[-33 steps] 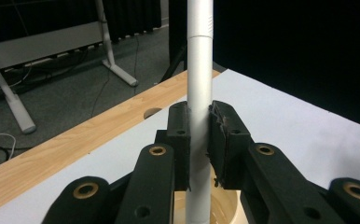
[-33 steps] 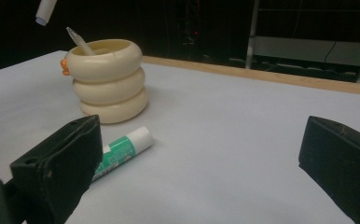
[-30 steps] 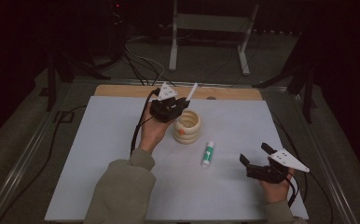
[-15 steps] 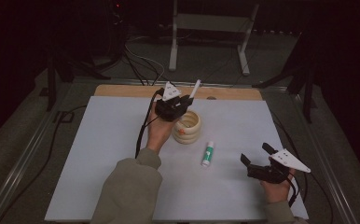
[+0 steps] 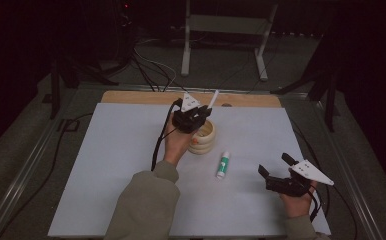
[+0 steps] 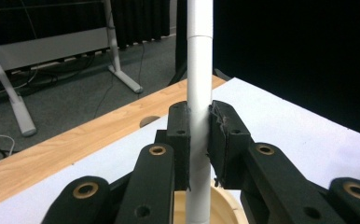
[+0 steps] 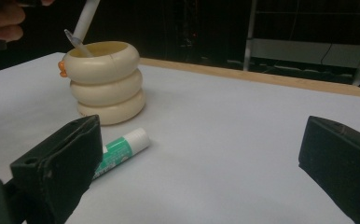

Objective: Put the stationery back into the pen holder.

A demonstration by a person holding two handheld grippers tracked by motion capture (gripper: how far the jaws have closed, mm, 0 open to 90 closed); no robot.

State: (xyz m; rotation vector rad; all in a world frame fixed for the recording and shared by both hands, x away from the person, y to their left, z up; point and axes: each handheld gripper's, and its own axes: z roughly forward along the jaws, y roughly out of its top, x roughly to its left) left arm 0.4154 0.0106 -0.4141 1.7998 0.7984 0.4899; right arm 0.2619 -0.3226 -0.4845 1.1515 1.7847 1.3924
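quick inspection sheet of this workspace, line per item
surface: white sheet on a wooden board
job's things: white pen tilted, tip inside cream ringed holder
clutter: green-and-white glue stick lying beside the holder, apart from it
grippers: left gripper shut on the pen above the holder; right gripper open, holding nothing
cables: black cable from the left gripper across the sheet
surroundings: dark floor, white metal stand behind the table

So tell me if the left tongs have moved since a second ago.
Yes. The left tongs, shut on the white pen, have shifted right, now over the cream holder.
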